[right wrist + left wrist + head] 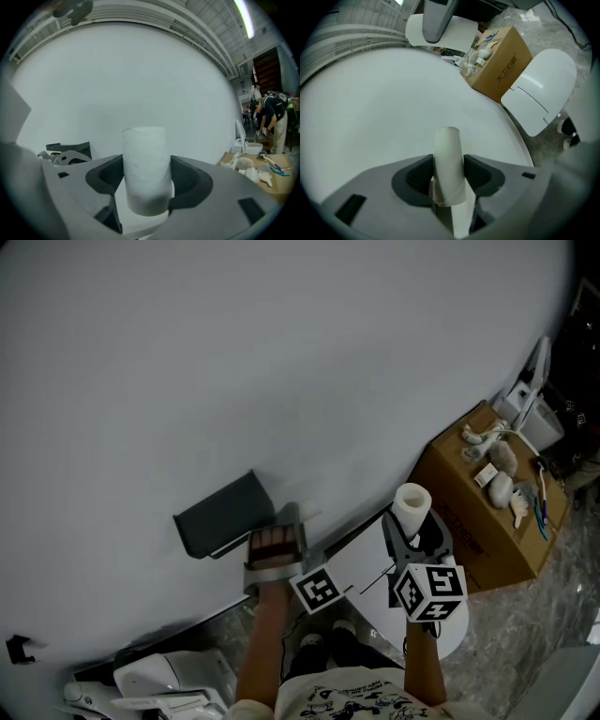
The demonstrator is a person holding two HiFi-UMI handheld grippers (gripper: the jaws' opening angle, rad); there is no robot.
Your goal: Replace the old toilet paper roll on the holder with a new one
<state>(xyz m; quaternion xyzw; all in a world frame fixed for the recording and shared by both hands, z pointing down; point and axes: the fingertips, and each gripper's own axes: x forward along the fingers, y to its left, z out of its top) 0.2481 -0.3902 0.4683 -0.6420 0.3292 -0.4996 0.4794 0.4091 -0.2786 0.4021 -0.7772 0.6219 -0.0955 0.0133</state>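
Three items, largest first.

1. Holder (225,515): dark, wall-mounted, apparently bare. A skewed approach could knock the new roll against its cover.
2. New roll (145,164): upright, clamped in the right gripper (146,180), off to the holder's right. It is soft and may crush or slip.
3. Old roll (449,159): thin spent core, pinched in the left gripper (449,177). Its loose tail could let it slide out.

Left claw (279,532) by dark holder (225,515), right claw (413,529) gripping white roll (412,500)
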